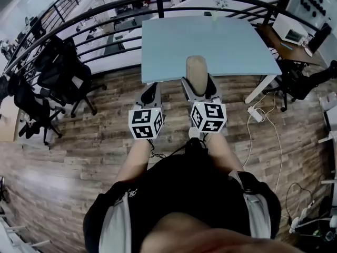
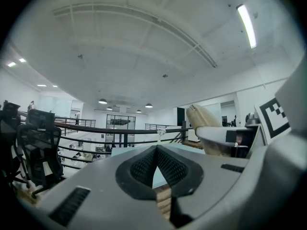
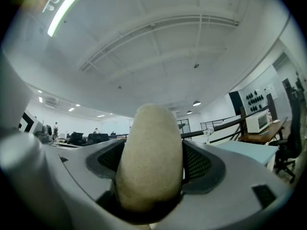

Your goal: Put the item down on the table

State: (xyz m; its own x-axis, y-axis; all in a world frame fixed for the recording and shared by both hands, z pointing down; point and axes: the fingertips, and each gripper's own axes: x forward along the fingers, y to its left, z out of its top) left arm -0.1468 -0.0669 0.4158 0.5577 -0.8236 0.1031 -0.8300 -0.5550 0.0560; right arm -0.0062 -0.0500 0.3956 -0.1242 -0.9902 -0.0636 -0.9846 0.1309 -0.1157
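Observation:
In the head view a beige, rounded oblong item (image 1: 197, 69) stands upright in my right gripper (image 1: 199, 86), which is shut on it just over the front edge of the pale blue table (image 1: 210, 41). The right gripper view shows the item (image 3: 149, 169) filling the space between the jaws of my right gripper (image 3: 151, 145). Level with it on the left, my left gripper (image 1: 150, 95) hangs above the wooden floor in front of the table. Its jaws meet with nothing between them in the left gripper view (image 2: 156, 151), where the item (image 2: 204, 119) shows at the right.
Black office chairs (image 1: 58, 73) stand at the left by a curved black railing (image 1: 105, 15). A power strip with cables (image 1: 255, 114) lies on the floor near the table's white leg (image 1: 258, 91). A wooden desk with a microwave (image 1: 292, 36) stands at the far right.

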